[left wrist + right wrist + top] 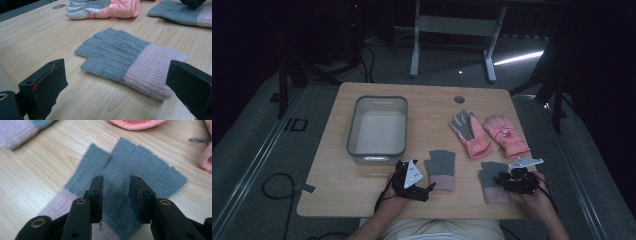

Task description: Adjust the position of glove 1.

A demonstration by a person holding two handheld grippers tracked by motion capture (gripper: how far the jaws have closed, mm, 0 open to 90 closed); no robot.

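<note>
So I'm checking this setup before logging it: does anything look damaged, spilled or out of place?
Nothing stands out. Both knit gloves lie flat, the pink gloves sit side by side, and the bin stands upright.

High view overhead, facing forward-down; both gripper views low and close, sharing the wooden table (362, 180) with it.

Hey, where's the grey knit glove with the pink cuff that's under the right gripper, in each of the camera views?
High view: the grey knit glove with the pink cuff lies at lower right, partly under the right gripper.
Left gripper view: at the top right edge.
Right gripper view: centre, beneath the parted jaws.
Shared landmark: the salmon-pink padded glove with a grey palm, just beyond it.
</note>
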